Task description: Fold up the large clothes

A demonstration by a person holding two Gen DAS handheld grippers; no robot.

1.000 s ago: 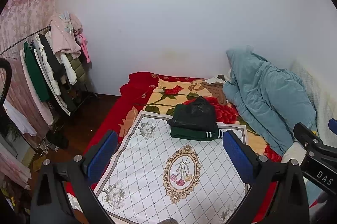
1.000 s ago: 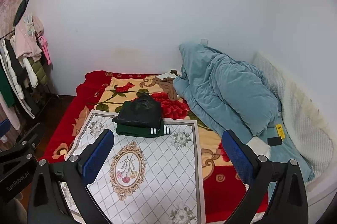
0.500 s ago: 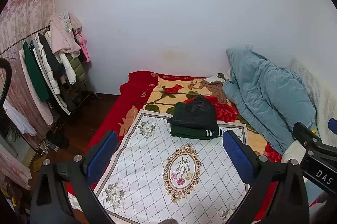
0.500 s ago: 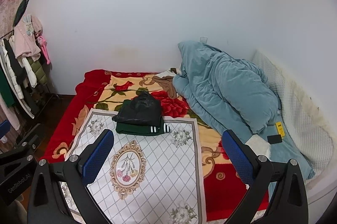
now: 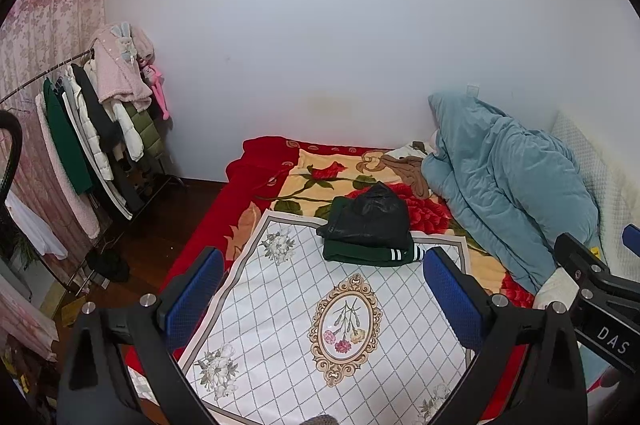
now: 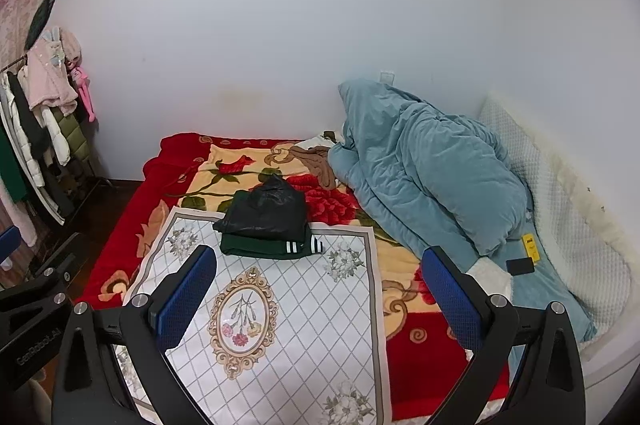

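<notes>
A folded black garment point(image 5: 370, 217) lies on a folded dark green garment with white stripes point(image 5: 366, 253), stacked at the far end of a white floral mat point(image 5: 320, 317) on the bed; the stack also shows in the right wrist view point(image 6: 266, 215) point(image 6: 264, 248). A brown garment point(image 5: 408, 169) lies crumpled beyond it. My left gripper point(image 5: 324, 289) is open and empty, held above the mat's near part. My right gripper point(image 6: 320, 289) is open and empty too, beside it on the right.
A blue quilt point(image 6: 424, 169) is heaped on the bed's right side, with a white pillow point(image 6: 560, 193) behind it. A phone point(image 6: 520, 266) and a yellow item point(image 6: 531, 247) lie on the quilt. A clothes rack point(image 5: 88, 129) with hanging coats stands left of the bed.
Both grippers have drifted slightly, so the view shifts a little. Nothing on the bed has moved.
</notes>
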